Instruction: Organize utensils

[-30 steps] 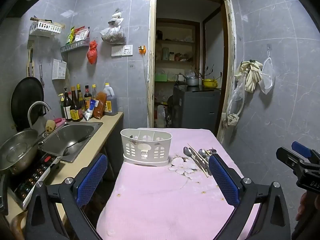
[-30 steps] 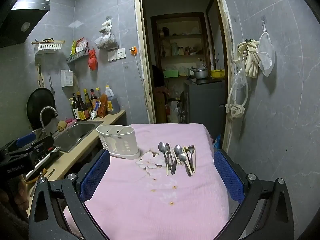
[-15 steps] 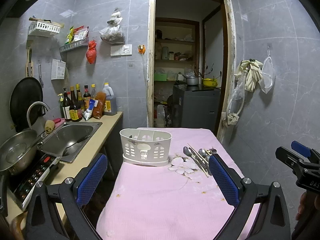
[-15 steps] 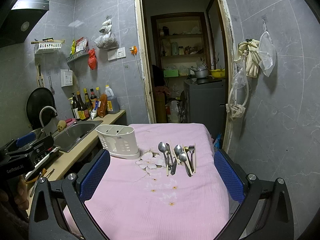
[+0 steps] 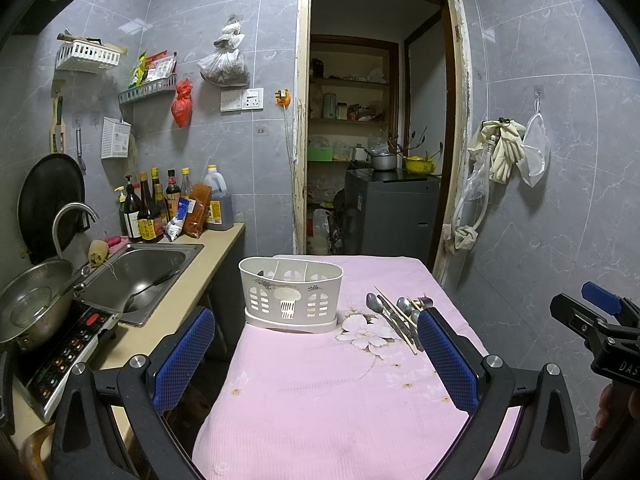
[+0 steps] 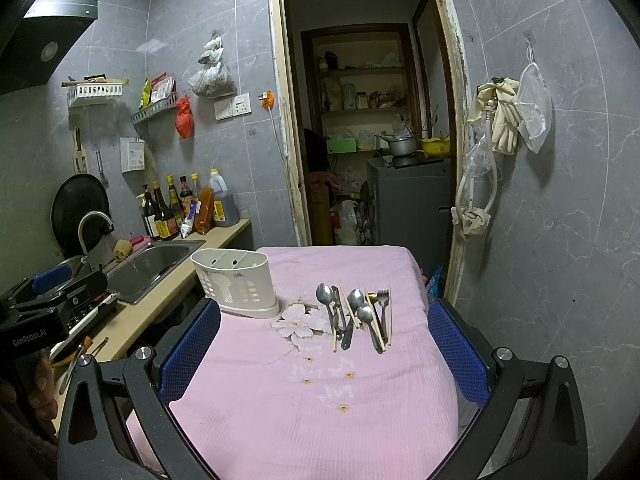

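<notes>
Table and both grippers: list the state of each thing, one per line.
left gripper: open, holding nothing
right gripper: open, holding nothing
utensil holder: upright on the cloth, no utensils visible inside
utensils: lying loose side by side on the pink cloth, right of the holder

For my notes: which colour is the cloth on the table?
The cloth is pink, with a white flower print and small orange flowers; the right wrist view shows it best.

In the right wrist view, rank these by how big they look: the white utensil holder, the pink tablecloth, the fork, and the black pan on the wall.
1. pink tablecloth
2. white utensil holder and black pan look alike; the pan hangs farther away, so unranked
3. fork
</notes>
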Demonstrator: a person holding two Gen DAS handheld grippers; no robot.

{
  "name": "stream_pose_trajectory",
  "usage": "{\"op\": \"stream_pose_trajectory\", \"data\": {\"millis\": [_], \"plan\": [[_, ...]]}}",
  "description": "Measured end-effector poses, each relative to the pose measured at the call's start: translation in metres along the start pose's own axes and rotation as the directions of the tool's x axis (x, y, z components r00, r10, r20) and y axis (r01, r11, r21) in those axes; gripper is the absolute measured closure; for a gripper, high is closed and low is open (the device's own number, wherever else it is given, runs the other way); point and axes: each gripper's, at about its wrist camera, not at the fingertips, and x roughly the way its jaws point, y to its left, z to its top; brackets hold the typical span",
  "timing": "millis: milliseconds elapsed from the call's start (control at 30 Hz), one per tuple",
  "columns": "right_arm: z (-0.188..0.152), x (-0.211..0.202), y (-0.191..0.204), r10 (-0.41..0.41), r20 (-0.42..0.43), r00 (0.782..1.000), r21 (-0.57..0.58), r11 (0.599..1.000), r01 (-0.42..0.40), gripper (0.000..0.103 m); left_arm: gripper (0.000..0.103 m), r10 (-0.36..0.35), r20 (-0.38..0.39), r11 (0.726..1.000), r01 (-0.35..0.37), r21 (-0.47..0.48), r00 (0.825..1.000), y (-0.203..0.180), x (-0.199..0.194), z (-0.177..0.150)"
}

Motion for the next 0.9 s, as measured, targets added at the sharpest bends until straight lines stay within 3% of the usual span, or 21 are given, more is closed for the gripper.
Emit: {"op": "stream_pose_trajectory", "data": {"millis": [900], "plan": [[0.0010, 0.0015, 0.0023, -0.002, -0.004, 1.000, -0.003, 1.000, 0.002, 0.001, 0.001, -0.001, -0.002, 1.000, 0.001, -0.003, 1.000, 0.0000, 0.0000, 0.0000]]}}
